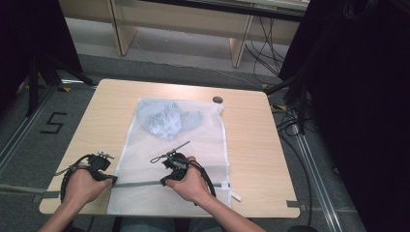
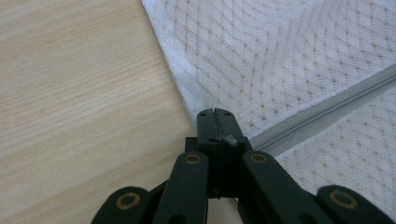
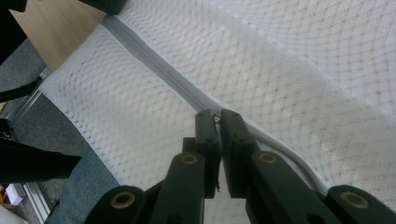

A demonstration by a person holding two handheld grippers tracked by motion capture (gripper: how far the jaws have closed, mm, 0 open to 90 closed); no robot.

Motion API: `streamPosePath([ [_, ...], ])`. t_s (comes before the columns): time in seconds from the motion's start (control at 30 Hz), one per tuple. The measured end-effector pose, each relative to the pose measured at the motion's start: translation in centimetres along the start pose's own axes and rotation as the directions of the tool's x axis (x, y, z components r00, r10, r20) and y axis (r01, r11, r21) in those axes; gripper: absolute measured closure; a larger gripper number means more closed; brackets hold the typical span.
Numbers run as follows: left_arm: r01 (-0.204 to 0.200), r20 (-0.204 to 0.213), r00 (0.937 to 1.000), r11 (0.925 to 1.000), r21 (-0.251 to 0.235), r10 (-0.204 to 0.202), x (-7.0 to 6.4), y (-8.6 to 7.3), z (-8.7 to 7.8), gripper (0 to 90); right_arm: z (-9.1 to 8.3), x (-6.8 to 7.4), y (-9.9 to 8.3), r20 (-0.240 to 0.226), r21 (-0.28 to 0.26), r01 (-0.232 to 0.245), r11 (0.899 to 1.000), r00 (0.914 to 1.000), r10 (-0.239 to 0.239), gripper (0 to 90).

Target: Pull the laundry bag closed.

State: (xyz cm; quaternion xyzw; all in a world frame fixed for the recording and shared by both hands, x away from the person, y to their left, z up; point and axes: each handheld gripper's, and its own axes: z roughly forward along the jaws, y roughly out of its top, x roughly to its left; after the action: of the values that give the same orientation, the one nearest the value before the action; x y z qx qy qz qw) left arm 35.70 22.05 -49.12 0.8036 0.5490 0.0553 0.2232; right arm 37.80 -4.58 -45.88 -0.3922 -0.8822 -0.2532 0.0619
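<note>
White mesh laundry bag (image 1: 193,145) — lying flat at the middle of the wooden counter (image 1: 251,140), bluish cloth (image 1: 167,118) showing inside its far end. Left tongs (image 2: 215,112) are clenching the bag's left edge beside the grey zipper (image 2: 322,112); right tongs (image 3: 215,114) — nearly closed — are pinching the zipper's small pull.

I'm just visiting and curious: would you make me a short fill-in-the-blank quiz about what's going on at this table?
1. The white mesh laundry bag lies flat on a ____ table.
2. The left gripper is shut on the bag's ____ edge, at the end of the grey zipper.
3. The right gripper pinches something small on the ____.
4. Inside the bag, near its far end, lies a crumpled light ____ cloth.

Missing words: wooden; left; zipper; blue
</note>
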Motion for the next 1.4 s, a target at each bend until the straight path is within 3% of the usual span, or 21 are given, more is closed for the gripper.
streamPosePath([
  [0.33,0.019,-0.006,0.9998,0.9998,-0.008,-0.019,-0.1,0.0,0.1,90.0,-0.5,-0.6,-0.5,-0.002,0.011,-0.022,1.000,0.9997,0.022,87.0],
  [1.0,0.004,0.001,1.0000,1.0000,0.002,-0.004,0.0,0.0,0.0,90.0,-1.1,-1.5,-1.2,-0.007,0.005,-0.029,1.000,0.9996,0.029,87.0],
  [1.13,0.021,-0.005,0.9998,0.9998,-0.007,-0.021,-0.1,0.0,0.1,90.0,-1.1,-1.8,-1.4,-0.007,-0.002,-0.022,1.000,0.9997,0.022,87.0],
  [1.17,0.021,-0.005,0.9998,0.9997,-0.009,-0.021,-0.1,0.0,0.1,90.0,-1.2,-1.8,-1.5,-0.007,0.009,-0.041,0.999,0.9991,0.041,87.0],
  [1.4,0.006,0.000,1.0000,1.0000,-0.003,-0.006,0.0,0.0,0.0,90.0,-1.4,-2.2,-1.9,-0.002,0.007,-0.044,0.999,0.9990,0.044,87.0],
])
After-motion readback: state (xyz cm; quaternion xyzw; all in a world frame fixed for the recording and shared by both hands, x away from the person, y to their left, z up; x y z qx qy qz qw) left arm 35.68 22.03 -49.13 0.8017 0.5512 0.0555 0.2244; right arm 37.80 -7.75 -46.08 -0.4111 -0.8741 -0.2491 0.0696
